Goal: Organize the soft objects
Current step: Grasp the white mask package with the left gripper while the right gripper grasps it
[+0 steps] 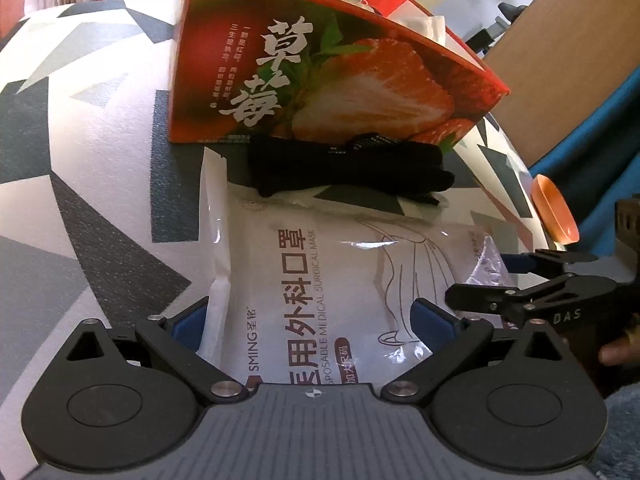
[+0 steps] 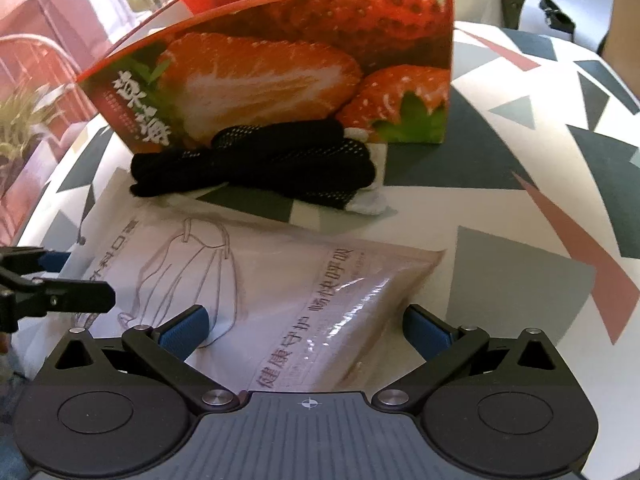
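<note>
Both grippers (image 1: 312, 316) (image 2: 306, 326) (open) straddle mask pkg (image 1: 320, 280).

Two low, close views, shared mask pack (image 1: 320, 280)

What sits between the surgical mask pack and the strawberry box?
A bundle of black mesh fabric lies between the mask pack and the strawberry box, against the box's base; both wrist views show it.

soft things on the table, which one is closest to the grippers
The white mask pack, lying flat between both grippers' open fingers. The black mesh bundle lies farther off, against the strawberry box.
</note>
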